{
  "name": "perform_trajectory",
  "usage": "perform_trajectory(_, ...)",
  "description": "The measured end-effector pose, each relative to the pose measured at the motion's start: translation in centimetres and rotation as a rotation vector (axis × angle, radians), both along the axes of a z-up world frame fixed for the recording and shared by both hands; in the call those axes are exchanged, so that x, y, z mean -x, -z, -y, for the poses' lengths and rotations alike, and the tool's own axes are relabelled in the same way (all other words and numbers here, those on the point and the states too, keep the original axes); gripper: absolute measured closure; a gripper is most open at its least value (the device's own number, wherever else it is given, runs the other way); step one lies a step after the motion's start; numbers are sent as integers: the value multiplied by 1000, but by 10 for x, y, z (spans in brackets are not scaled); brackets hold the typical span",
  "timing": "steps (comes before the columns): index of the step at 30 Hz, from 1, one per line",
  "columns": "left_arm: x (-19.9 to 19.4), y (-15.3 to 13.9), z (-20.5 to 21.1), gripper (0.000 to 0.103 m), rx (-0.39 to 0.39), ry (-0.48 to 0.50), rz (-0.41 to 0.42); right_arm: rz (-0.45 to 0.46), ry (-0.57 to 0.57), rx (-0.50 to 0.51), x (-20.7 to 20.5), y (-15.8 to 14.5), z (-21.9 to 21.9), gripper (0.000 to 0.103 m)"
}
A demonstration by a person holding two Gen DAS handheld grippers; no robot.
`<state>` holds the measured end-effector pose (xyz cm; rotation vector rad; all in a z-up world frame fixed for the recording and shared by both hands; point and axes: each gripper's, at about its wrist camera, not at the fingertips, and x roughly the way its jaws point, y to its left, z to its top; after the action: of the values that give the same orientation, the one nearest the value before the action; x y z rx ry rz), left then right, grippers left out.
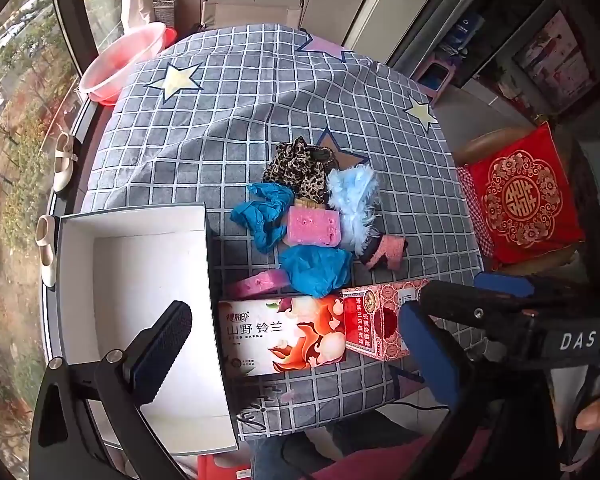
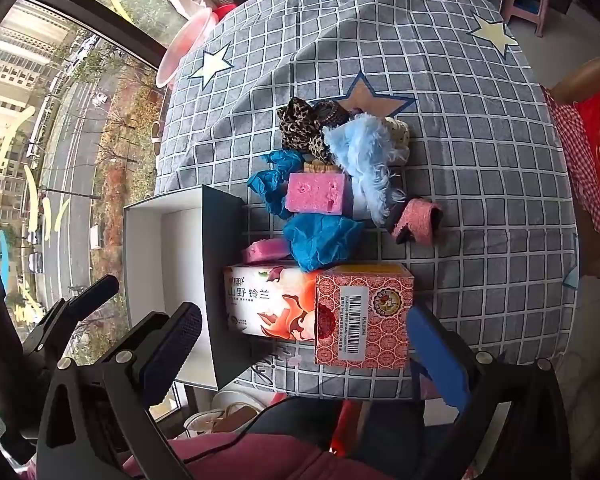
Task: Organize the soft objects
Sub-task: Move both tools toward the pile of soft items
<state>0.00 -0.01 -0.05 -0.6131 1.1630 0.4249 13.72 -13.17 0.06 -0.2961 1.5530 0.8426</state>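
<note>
Lying beyond both wide-apart jaws, soft pile (image 2: 324, 176) sits untouched.

My table, under a grey checked cloth (image 1: 228, 128), carries a white box (image 1: 140, 280), tissue pack (image 1: 284, 336), red carton (image 1: 374, 320) and a soft heap (image 1: 316, 216).

Black tongs (image 2: 304, 344), blue pads (image 2: 436, 352)

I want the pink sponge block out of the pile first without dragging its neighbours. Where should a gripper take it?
Grip the pink sponge block across its short front-to-back faces, coming down from above. Its flat top is exposed, while blue crumpled fabric presses on its left end and the fluffy blue piece on its right, so the ends look crowded.
</note>
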Motion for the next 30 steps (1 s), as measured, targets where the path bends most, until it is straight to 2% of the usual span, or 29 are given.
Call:
perform_trajectory(6,2,0,4,0,8,-6,-13,-8,9,2,-2,2,4,0)
perform_trajectory(7,-3,3,-6,0,13,-10,-18,-8,12,1,-3,2,5,0)
perform_trajectory(10,-6,3,-19,0,-2,-23,-23,-7,29,-1,-7,2,10,0)
perform_trajectory(13,3,5,-11,0,-30,-38,-23,-9,57,-3,-13,3,17,0)
perform_trajectory(22,4,18,-16,0,-31,-62,-97,-40,116,36,-28,20,35,0)
perform_trajectory(25,1,21,-19,0,-39,-62,-75,-37,126,40,-33,21,39,0)
perform_trajectory(30,-10,27,-29,0,-54,-53,-105,-41,157,55,-46,29,48,0)
